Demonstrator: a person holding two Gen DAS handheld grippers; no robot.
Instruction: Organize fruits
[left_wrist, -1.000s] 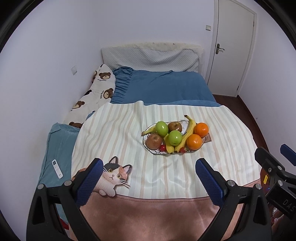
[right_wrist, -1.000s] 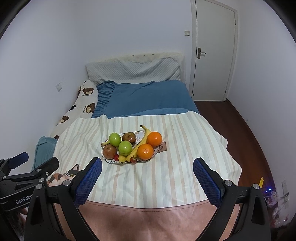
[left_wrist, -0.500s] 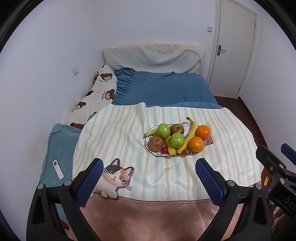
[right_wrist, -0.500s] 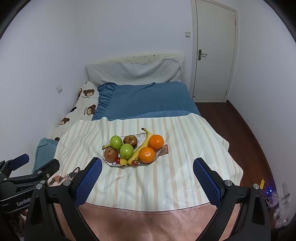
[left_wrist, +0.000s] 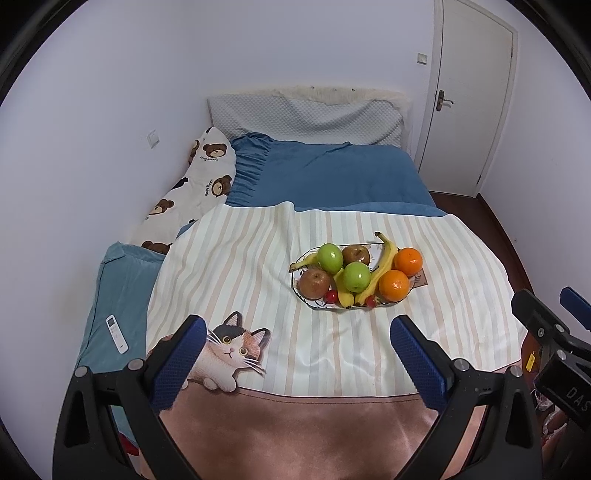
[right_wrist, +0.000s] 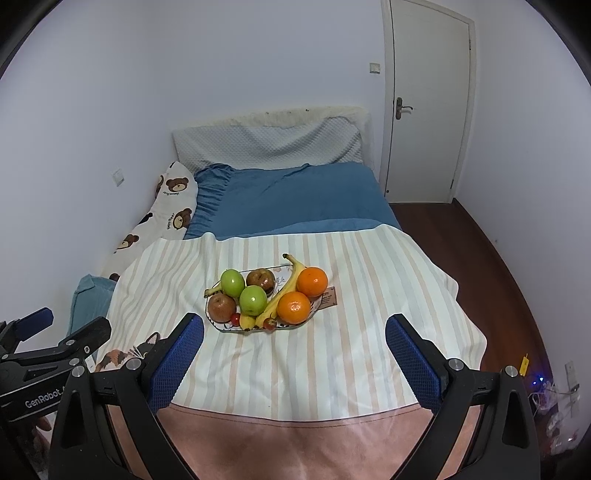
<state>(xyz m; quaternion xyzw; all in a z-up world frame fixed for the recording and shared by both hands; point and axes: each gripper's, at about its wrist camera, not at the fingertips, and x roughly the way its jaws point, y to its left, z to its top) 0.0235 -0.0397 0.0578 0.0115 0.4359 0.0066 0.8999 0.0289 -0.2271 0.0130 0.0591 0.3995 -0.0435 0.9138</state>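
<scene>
A glass plate (left_wrist: 314, 303) (right_wrist: 218, 325) sits on the striped blanket in the middle of the bed. It holds two green apples (left_wrist: 356, 277) (right_wrist: 253, 300), two brown-red apples (left_wrist: 314, 283) (right_wrist: 221, 307), two oranges (left_wrist: 394, 285) (right_wrist: 294, 307), bananas (left_wrist: 382, 266) (right_wrist: 284, 291) and small red fruits (left_wrist: 331, 296). My left gripper (left_wrist: 298, 347) is open and empty, well short of the plate. My right gripper (right_wrist: 294, 341) is open and empty, also short of the plate. Each gripper shows at the edge of the other's view.
The striped blanket (left_wrist: 240, 258) with a cat print (left_wrist: 229, 350) covers the bed's near half. A blue quilt (left_wrist: 332, 177), a grey pillow (left_wrist: 306, 118) and a bear-print pillow (left_wrist: 195, 188) lie beyond. A white remote (left_wrist: 117, 333) lies at the left. A door (right_wrist: 424, 103) stands at the right.
Both grippers have drifted slightly; the plate sits a little further right in each view. Both grippers stay open and empty.
</scene>
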